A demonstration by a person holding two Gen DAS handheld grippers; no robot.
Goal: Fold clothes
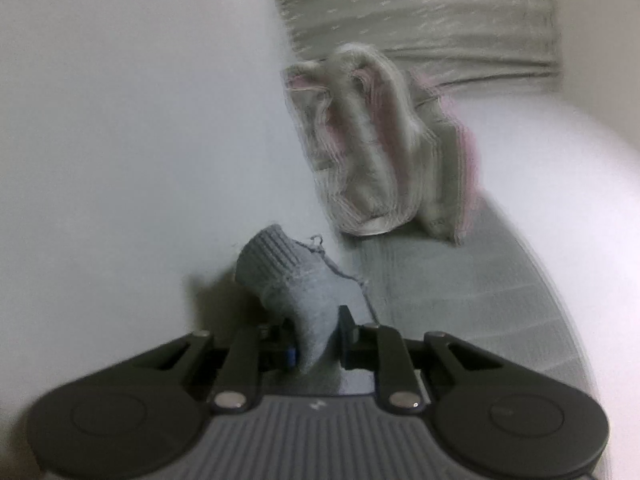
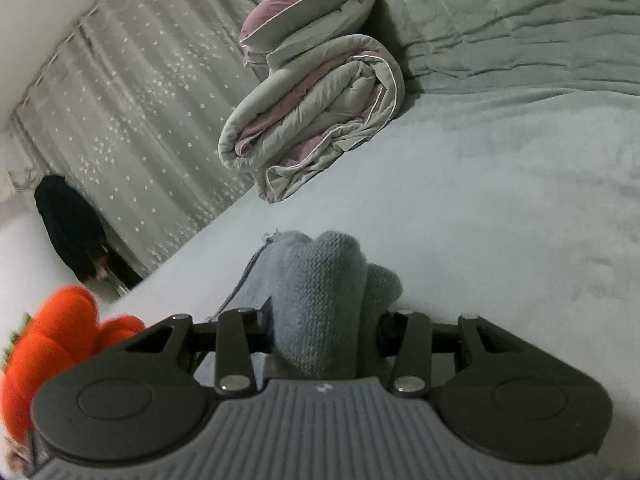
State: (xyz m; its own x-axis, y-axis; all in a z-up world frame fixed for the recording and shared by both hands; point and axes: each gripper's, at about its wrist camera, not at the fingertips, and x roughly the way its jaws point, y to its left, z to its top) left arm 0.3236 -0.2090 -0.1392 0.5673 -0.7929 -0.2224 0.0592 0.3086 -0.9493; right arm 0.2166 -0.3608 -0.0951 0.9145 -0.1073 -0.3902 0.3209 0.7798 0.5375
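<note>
A grey knitted sock [image 1: 288,276] with a ribbed cuff and loose threads sticks up between the jaws of my left gripper [image 1: 316,344], which is shut on its lower part above the pale bed sheet [image 1: 120,160]. In the right wrist view a thick bunch of grey-blue knit, the sock [image 2: 320,292], is clamped between the jaws of my right gripper [image 2: 324,336]; its folded end bulges forward over the bed [image 2: 500,220]. The fingertips of both grippers are hidden by the fabric.
A folded grey and pink quilt [image 2: 316,112] lies on the bed ahead, blurred in the left wrist view as the quilt [image 1: 380,152]. A star-patterned curtain [image 2: 132,128] hangs at the left, with a dark garment [image 2: 72,224] below it. An orange plush toy [image 2: 48,340] sits at the lower left.
</note>
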